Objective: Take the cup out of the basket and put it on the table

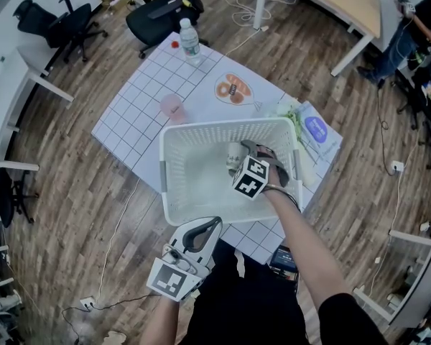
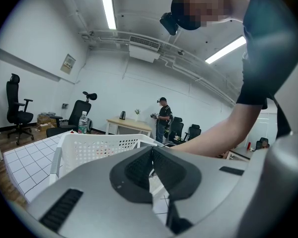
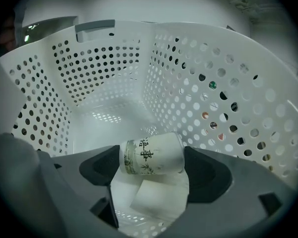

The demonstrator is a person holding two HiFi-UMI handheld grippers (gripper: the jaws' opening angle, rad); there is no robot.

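Note:
A white perforated basket (image 1: 223, 126) stands on the gridded table (image 1: 140, 99). My right gripper (image 1: 246, 152) reaches down into it. A small white cup (image 3: 151, 155) with dark lettering and bamboo print lies sideways between the jaws, and both pads touch its ends. From the head view the cup (image 1: 235, 153) shows just left of the marker cube. The basket wall (image 3: 104, 73) surrounds the right gripper (image 3: 152, 158). My left gripper (image 1: 210, 227) hangs shut and empty below the basket's near edge. In the left gripper view, the left gripper (image 2: 152, 155) points at the basket (image 2: 104, 145).
White paper pieces (image 3: 154, 195) lie on the basket floor under the cup. On the table beyond the basket stand a pink cup (image 1: 172, 107), a water bottle (image 1: 190, 42), an orange-patterned plate (image 1: 233, 90) and a purple-labelled packet (image 1: 314, 131). Office chairs (image 1: 161, 13) stand behind.

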